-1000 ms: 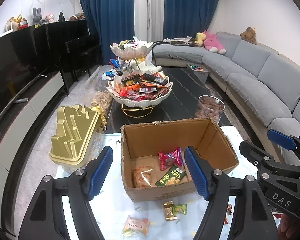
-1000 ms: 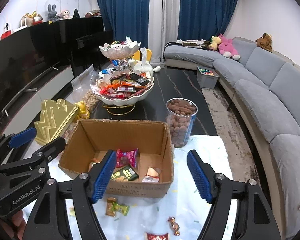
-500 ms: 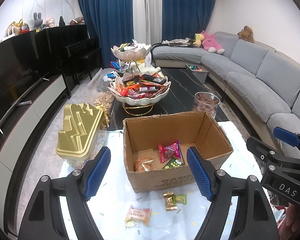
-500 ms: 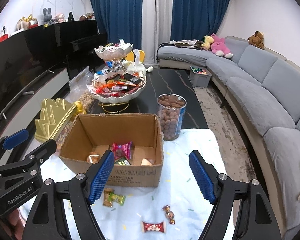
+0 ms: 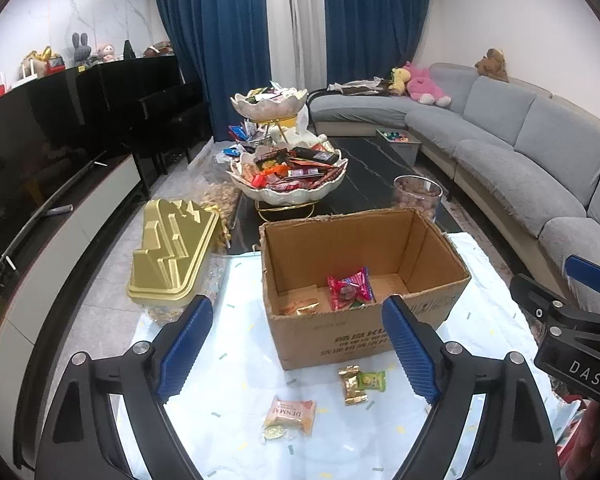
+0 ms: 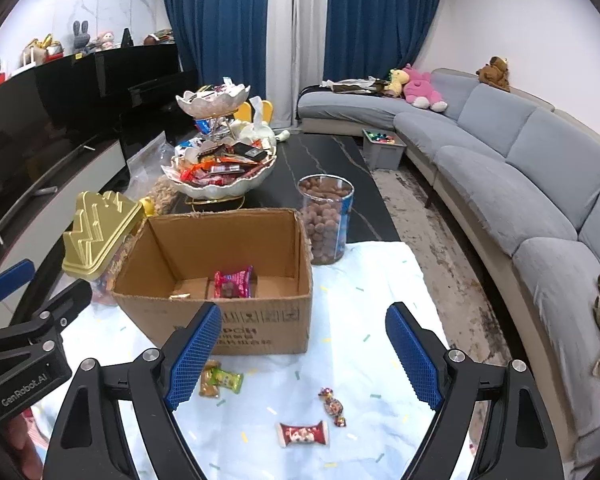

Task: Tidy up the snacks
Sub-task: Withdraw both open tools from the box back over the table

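Left gripper (image 5: 300, 342) and right gripper (image 6: 304, 350): jaws wide, just been opening, nothing between. Open brown cardboard box (image 5: 416, 300) ahead on pale cloth (image 5: 236, 360); loose wrapped sweets (image 6: 302, 434) before it.

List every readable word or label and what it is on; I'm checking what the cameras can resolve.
"DAS": side of the right gripper.
"GenRobot.AI": side of the left gripper.
"DENMAS", seen upside down: pale snack packet on the cloth.
Cardboard box: printed characters too blurred to read.
Other wrappers: too small to read.
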Tool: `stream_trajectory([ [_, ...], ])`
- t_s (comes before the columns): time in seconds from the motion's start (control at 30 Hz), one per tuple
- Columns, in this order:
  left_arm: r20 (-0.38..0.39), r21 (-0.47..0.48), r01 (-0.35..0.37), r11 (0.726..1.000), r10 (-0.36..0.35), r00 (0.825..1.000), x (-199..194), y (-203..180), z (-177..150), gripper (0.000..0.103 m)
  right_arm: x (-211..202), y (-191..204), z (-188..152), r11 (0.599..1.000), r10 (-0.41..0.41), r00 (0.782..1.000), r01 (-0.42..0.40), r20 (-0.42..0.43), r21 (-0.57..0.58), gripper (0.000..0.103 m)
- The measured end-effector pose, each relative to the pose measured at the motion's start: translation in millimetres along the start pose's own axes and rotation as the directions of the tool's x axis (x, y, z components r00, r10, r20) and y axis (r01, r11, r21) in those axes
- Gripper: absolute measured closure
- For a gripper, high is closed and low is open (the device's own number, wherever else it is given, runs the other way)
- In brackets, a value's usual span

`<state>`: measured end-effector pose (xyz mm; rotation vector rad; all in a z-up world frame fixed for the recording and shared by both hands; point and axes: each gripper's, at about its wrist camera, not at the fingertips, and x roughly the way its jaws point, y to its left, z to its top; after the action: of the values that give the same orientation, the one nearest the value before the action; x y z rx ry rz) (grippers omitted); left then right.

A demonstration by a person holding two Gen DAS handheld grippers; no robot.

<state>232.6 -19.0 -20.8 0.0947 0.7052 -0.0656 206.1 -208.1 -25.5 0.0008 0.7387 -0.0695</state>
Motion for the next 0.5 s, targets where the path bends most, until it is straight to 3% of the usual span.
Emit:
stream_trajectory([
  [0.5, -0.035, -0.013, -0.027, 1.000, 0.027, 0.999, 1, 10, -50, 0.015, -10, 4, -35, 0.998, -0.054, 0.998, 0.053, 0.036, 0.021, 0.018],
])
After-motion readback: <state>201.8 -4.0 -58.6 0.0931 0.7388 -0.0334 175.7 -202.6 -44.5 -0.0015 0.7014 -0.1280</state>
